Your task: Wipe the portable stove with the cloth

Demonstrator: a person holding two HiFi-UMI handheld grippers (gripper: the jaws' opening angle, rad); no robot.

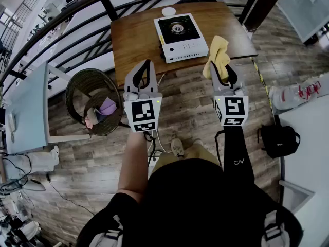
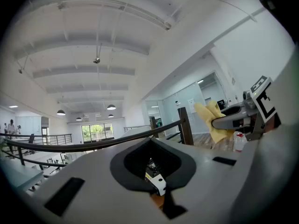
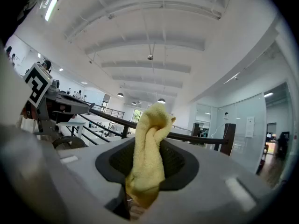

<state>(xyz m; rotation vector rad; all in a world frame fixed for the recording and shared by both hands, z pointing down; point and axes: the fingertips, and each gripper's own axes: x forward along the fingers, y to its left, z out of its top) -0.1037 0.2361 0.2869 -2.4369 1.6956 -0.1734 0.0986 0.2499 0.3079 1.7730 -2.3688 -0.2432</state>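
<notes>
Right gripper (image 1: 224,66) jaws pinched the yellow cloth (image 1: 218,53), short of the tabletop (image 1: 133,40). Left gripper (image 1: 147,63) jaws were pressed together, empty. The portable stove (image 1: 180,36) sat at upper centre; risk: the bunched cloth could snag on the burner and pull free.

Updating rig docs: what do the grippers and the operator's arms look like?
The left gripper and right gripper: light grey bodies, black-lined fingers, a cube with black-and-white square markers each. The top is black; right sleeve long, black, small white logo; left forearm bare.
</notes>
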